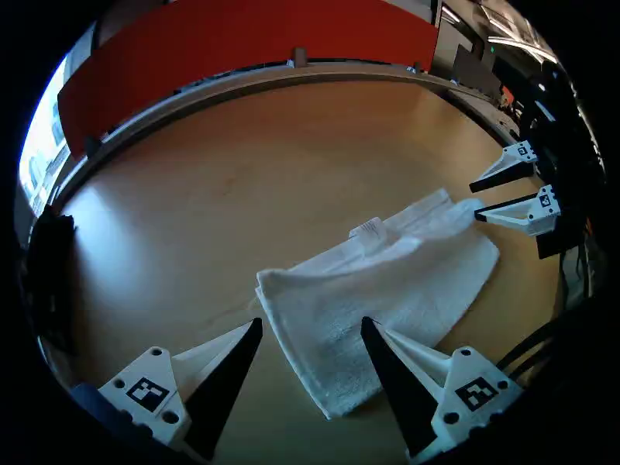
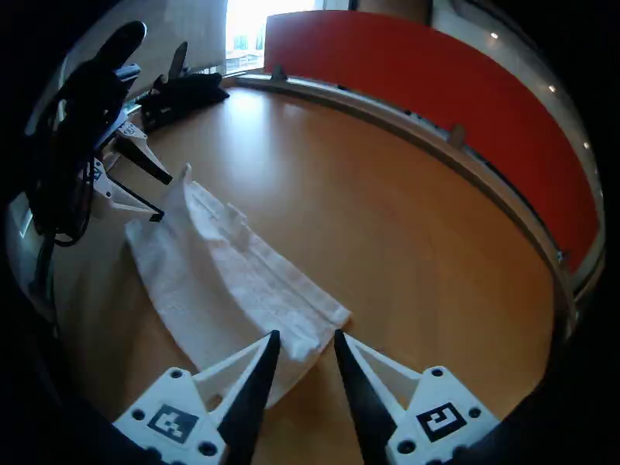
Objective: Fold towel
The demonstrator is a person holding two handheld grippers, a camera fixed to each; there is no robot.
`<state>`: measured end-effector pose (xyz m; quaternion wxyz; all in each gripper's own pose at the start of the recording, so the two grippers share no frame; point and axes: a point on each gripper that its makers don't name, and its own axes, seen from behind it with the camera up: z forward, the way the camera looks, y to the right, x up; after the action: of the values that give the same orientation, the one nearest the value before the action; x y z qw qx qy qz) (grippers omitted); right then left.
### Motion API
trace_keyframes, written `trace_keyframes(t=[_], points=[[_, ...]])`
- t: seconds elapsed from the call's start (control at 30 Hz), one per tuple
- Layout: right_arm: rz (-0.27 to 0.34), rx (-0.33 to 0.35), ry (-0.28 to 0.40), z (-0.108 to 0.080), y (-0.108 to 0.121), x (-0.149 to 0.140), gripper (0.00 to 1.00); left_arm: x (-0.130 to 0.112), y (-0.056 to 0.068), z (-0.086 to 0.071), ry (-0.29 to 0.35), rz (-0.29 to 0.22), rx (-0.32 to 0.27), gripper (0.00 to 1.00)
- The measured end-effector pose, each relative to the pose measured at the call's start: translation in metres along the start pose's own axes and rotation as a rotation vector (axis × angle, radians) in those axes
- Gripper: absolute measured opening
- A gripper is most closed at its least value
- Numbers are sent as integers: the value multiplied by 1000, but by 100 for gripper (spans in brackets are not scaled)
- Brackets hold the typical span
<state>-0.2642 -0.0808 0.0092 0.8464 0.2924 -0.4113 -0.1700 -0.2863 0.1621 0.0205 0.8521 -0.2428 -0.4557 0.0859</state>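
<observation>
towel point(image 1: 387, 298), white, lying flat on wooden table point(image 1: 232, 178).

left gripper view: we are logging the left gripper point(image 1: 310, 325) with its fingers spread wide, grasping nothing. the towel's near short end is sitting just ahead, between the tips, and one finger is overlapping the cloth. the long axis is running away up and to the right, ending at the right gripper point(image 1: 474, 201), whose fingers are flanking the far corner with a gap showing. a small tab point(image 1: 368, 231) is standing on the upper edge. we are judging the cloth already doubled once, though the layers are proving hard to separate.

right gripper view: we are noting the right gripper point(image 2: 304, 335) narrowly parted, released, with the towel's corner lying in the gap and apparently unpinched. the long axis is leading off to the upper left, towards the left gripper point(image 2: 159, 198). each gripper is sitting nearest its own end, so we are judging that the coming fold is turning on both closing first. dark shapes point(image 2: 77, 132) behind the left gripper are reading too dim to identify.
</observation>
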Motion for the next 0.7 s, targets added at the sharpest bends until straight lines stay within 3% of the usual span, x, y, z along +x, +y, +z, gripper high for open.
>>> trace_keyframes(t=[0.1, 0.17, 0.2, 0.7], points=[[-5, -17, 15, -2, 5, 5, 75, 3, -3, -3, 7, -5, 4, 94], [-8, -30, 23, -3, 8, 8, 90, 4, -3, -5, 12, -13, 0, 94], [-8, -34, 27, -4, 9, 9, 92, 4, -3, -6, 14, -16, -1, 94], [20, -32, 37, -27, -5, -7, 94, -10, 0, -32, 34, -79, -2, 94]])
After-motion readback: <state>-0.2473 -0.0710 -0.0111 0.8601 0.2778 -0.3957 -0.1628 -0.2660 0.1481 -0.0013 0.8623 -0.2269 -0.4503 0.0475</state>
